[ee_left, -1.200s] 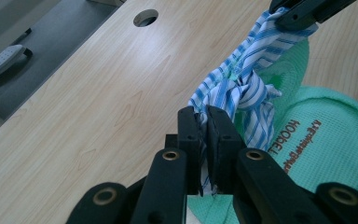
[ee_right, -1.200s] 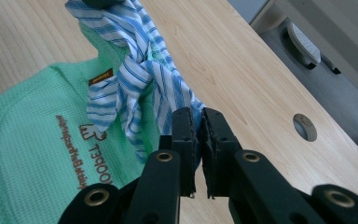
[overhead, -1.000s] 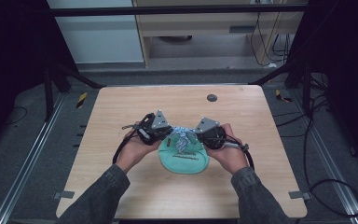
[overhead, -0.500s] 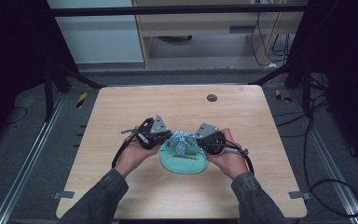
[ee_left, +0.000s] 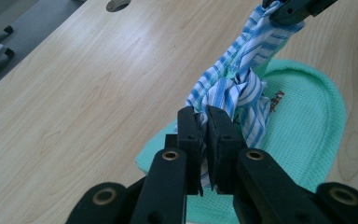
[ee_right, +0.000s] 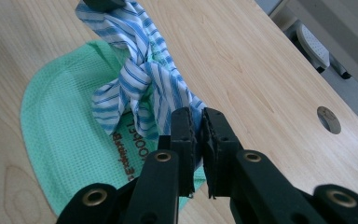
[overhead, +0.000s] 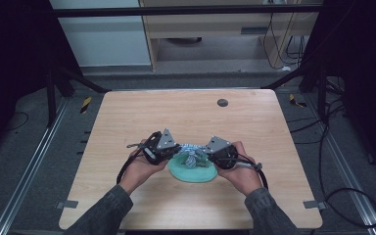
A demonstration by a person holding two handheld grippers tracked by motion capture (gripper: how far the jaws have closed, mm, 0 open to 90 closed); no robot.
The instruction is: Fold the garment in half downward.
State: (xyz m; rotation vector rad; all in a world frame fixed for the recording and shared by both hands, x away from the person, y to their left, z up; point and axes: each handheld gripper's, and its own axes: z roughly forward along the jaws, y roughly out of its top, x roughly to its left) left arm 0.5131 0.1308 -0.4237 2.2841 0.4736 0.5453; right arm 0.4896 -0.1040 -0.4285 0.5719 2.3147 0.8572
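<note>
Desk (overhead: pixel 127 127): pale wood, bare apart from a round cable hole (overhead: pixel 222 102) near the far edge. Work sits near the front edge, centred between the person's forearms, presumably so both hands reach it evenly.

Green cloth (overhead: pixel 192 172): waffle-weave, lying flat on the desk with rounded edge and some printed lettering. It sits directly under the work; whether it is attached to the striped piece I cannot tell.

Striped cloth (ee_left: pixel 235 81): blue and white, twisted into what looks like a knot at its middle, lifted clear above the green cloth.

Left hand-held gripper (ee_left: pixel 203 122): jaws clamped together on one tail of the striped cloth.

Right hand-held gripper (ee_right: pixel 196 122): jaws clamped on the opposite tail.

Judgement: gripping opposite ends, fabric taut between them, suits pulling the knot tight.
</note>
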